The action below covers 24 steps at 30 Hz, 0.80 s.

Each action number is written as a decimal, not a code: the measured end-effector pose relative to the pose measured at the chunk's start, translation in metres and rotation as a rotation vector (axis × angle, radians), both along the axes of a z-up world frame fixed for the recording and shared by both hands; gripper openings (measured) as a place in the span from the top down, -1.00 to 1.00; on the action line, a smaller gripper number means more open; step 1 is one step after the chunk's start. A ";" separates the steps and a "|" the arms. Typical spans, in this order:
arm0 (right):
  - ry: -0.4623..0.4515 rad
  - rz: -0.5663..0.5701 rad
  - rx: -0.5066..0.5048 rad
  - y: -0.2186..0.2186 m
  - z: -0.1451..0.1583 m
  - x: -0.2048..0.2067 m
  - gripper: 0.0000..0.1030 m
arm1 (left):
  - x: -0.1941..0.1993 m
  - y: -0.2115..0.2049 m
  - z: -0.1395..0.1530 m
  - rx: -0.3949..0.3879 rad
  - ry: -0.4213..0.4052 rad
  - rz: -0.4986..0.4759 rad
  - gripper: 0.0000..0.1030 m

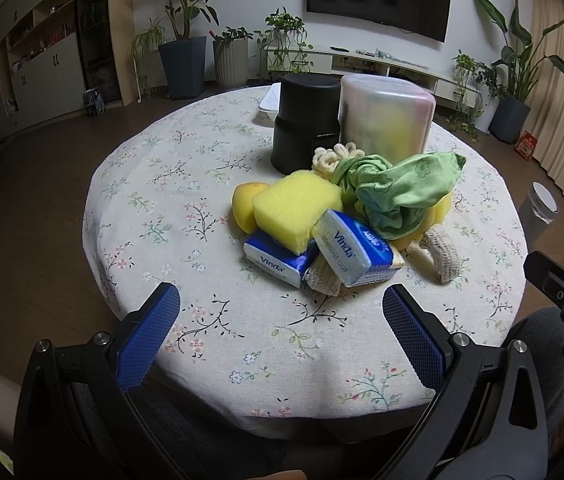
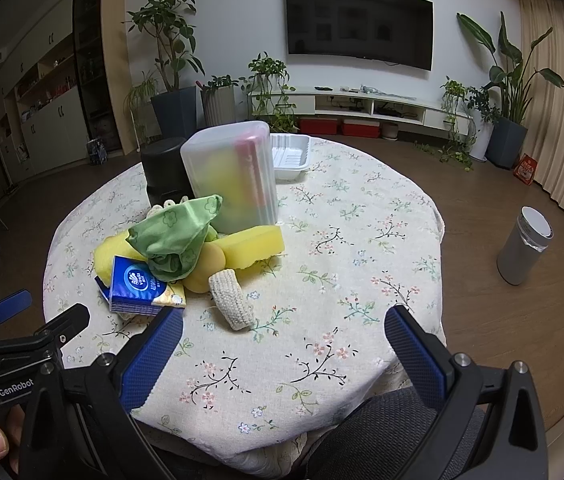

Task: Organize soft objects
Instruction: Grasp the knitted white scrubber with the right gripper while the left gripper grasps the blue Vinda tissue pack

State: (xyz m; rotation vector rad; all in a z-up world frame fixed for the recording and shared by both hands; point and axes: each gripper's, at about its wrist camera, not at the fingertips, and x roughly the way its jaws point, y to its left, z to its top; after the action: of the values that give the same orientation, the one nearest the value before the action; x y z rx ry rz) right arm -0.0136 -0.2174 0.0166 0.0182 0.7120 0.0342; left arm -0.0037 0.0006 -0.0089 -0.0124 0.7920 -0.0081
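Observation:
A pile of soft things lies mid-table: a yellow sponge (image 1: pixel 296 208), two blue Vinda tissue packs (image 1: pixel 356 252) (image 1: pixel 278 260), a crumpled green cloth (image 1: pixel 398 188), cream knitted pieces (image 1: pixel 444 254) and a yellow round sponge (image 1: pixel 244 204). The right wrist view shows the same green cloth (image 2: pixel 174 236), a tissue pack (image 2: pixel 138 284), a long yellow sponge (image 2: pixel 254 246) and a knitted piece (image 2: pixel 232 300). My left gripper (image 1: pixel 282 312) is open and empty, short of the pile. My right gripper (image 2: pixel 284 332) is open and empty, to the right of the pile.
A black cylinder (image 1: pixel 306 120) and a frosted lidded plastic box (image 1: pixel 386 116) stand behind the pile, with a white tray (image 2: pixel 290 154) beyond. The round table has a floral cloth (image 2: pixel 342 240). A grey bin (image 2: pixel 524 246) stands on the floor at right.

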 end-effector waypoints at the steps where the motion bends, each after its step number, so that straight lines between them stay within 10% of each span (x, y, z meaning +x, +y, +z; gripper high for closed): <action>1: 0.003 0.005 0.003 0.001 -0.002 0.000 -1.00 | 0.000 0.002 -0.002 -0.001 0.004 0.003 -1.00; 24: 0.235 0.160 0.000 0.029 -0.076 0.081 -0.59 | 0.051 0.028 -0.051 -0.101 0.167 -0.088 -0.99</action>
State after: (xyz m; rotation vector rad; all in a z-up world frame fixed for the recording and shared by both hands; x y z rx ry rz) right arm 0.0674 -0.1883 -0.0595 -0.0351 0.9468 0.1875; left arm 0.0470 0.0283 -0.0599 -0.0747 0.9578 -0.1318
